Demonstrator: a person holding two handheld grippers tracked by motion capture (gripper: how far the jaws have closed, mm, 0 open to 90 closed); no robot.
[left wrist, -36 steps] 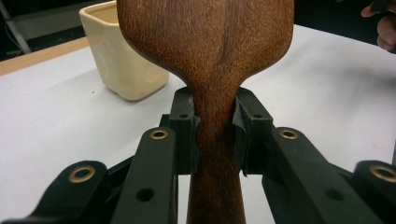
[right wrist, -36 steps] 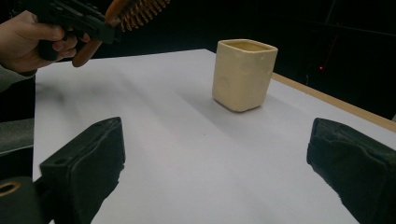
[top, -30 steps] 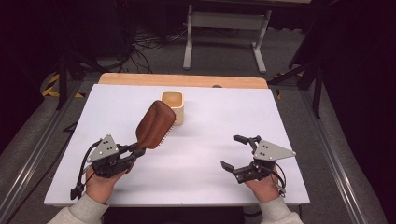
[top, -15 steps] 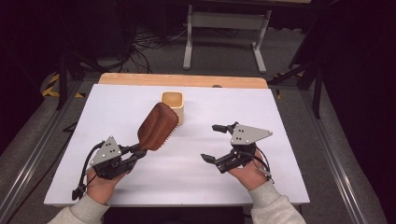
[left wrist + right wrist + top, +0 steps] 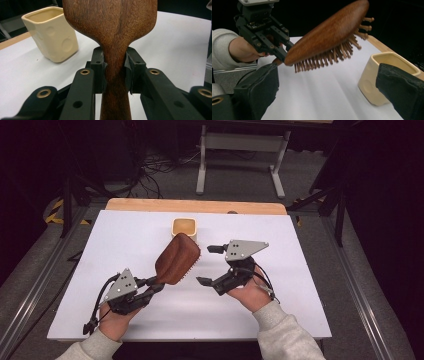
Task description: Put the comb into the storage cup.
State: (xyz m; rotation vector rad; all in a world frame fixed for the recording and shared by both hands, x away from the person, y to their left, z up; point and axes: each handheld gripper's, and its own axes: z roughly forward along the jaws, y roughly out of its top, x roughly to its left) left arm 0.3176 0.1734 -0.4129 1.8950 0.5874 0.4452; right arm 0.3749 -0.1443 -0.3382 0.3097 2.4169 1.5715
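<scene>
Holding a wooden hairbrush up for a hand-over beside the cup

Pinching the narrow neck of the hairbrush (image 5: pixel 176 260), the left hand-held gripper (image 5: pixel 145 290) has its two pads pressed on either side of the handle just below where the head widens, as the left gripper view makes plain. That spot looks well chosen: the wood is slim enough there for the jaws to close round it, and the flare above would keep the brush from sliding through. The brush is lifted clear of the white surface (image 5: pixel 125 240), angled up and away from the person, its smooth back upward and its bristles facing down and toward the right side.

The right hand-held gripper (image 5: pixel 209 266) sits just beside the head of the brush with its jaws spread wide and nothing between them. In the right gripper view the bristles and the cream cup (image 5: pixel 384 75) lie straight ahead of it, so the open jaws seem readied to take the head or steady it.

The cup (image 5: pixel 184 227) stands upright on the surface just behind the brush, mouth open, a likely holder for it
</scene>
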